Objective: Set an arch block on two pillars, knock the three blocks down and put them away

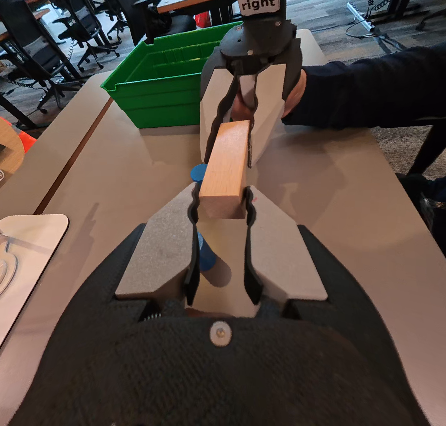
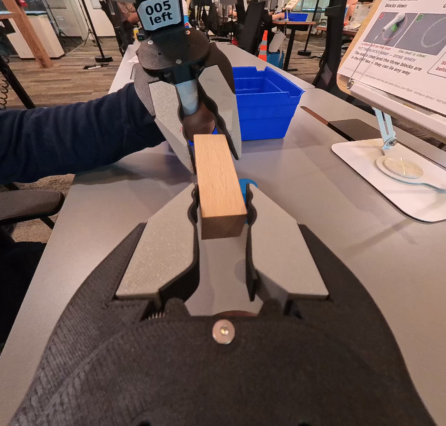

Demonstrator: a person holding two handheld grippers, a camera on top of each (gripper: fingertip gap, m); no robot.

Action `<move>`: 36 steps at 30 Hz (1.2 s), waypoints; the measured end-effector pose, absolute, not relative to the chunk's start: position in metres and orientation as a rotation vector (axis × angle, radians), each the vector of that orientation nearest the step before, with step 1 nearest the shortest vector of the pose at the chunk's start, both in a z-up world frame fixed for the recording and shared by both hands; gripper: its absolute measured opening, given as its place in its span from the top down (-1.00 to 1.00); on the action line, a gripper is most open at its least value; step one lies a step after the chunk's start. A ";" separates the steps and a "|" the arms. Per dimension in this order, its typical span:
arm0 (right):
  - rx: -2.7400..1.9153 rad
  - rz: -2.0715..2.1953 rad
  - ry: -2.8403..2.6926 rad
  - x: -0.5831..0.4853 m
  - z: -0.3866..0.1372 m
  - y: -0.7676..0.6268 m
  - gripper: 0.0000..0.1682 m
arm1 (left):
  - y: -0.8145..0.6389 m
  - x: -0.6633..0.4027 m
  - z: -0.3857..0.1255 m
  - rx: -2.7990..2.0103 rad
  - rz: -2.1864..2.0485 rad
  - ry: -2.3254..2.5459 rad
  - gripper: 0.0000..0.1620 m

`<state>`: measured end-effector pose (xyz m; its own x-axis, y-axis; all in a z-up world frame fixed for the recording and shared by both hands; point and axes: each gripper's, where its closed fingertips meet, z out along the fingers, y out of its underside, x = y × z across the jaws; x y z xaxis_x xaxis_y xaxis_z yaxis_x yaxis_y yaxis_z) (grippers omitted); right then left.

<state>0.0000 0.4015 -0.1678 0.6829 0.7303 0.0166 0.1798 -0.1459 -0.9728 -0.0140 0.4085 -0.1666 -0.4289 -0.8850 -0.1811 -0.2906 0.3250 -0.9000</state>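
Note:
A long light wooden block (image 1: pixel 224 170) is held level above the grey table, one gripper at each end. My left gripper (image 1: pixel 222 197) is shut on its near end in the left wrist view. My right gripper (image 1: pixel 231 144) grips the far end there. In the right wrist view my right gripper (image 2: pixel 222 202) is shut on the near end of the block (image 2: pixel 218 180) and the left gripper (image 2: pixel 212 158) holds the far end. Two blue cylinder pillars (image 1: pixel 198 174) (image 1: pixel 205 252) stand below the block, partly hidden; one shows beside it in the right wrist view (image 2: pixel 248 185).
A green bin (image 1: pixel 156 95) stands behind the right gripper on the table (image 1: pixel 337 197). A blue bin (image 2: pixel 265 110) stands behind the left gripper. An instruction board on a white stand (image 2: pixel 391 187) is at the table's side, its base also in the left wrist view (image 1: pixel 29 257). Dark sleeves (image 1: pixel 374 88) reach in. The grippers are tip to tip, or close to it.

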 end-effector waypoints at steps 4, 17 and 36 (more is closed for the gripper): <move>-1.689 0.559 -0.794 -0.005 -0.170 0.398 0.57 | 0.404 -0.015 -0.168 -1.025 -1.091 1.913 0.56; -1.704 0.586 -0.849 -0.015 -0.175 0.393 0.61 | 0.397 -0.015 -0.175 -1.019 -1.089 1.898 0.52; -1.588 0.565 -0.618 0.026 -0.140 0.402 0.61 | 0.465 -0.025 -0.222 -1.430 -0.877 1.789 0.27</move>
<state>0.0255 0.4023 -0.1400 0.7340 0.6791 -0.0043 0.0660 -0.0776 -0.9948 -0.0247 0.4654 -0.2223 -0.1692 -0.9811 -0.0942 -0.5259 0.1707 -0.8332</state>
